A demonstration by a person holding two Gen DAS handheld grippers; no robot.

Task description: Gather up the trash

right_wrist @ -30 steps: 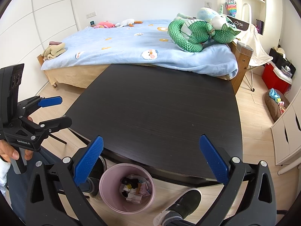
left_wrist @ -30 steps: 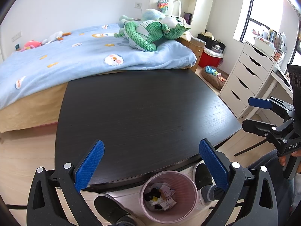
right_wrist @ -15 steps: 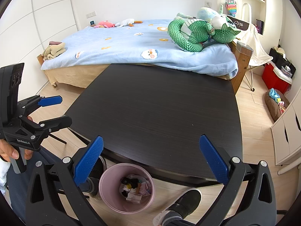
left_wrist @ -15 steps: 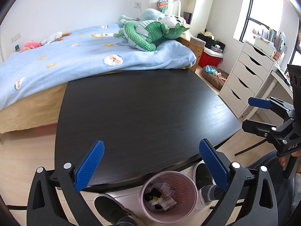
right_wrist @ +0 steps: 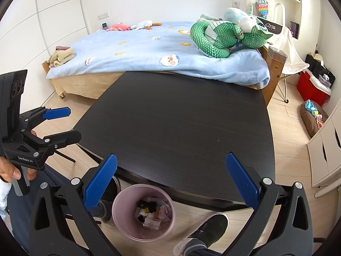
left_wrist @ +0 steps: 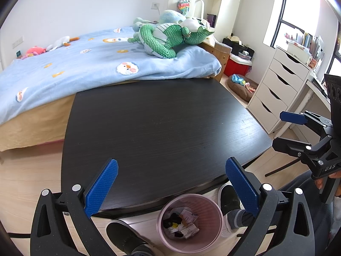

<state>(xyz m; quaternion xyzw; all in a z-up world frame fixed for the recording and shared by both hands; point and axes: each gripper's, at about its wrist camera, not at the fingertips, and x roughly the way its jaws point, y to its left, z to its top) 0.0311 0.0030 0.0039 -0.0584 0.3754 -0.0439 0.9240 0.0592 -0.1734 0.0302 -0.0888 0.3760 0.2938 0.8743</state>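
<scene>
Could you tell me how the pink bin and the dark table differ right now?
The pink bin stands on the floor and holds crumpled trash; the dark table stands above it with a bare top. The bin is round and pale, the table broad and nearly black. Both sit under the open tongs.

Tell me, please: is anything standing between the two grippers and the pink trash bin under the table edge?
Nothing visible blocks it. The pink bin stands on the floor at the near edge of the black table, its mouth open upward, trash inside. The left gripper and right gripper are both open and empty above it.
</scene>
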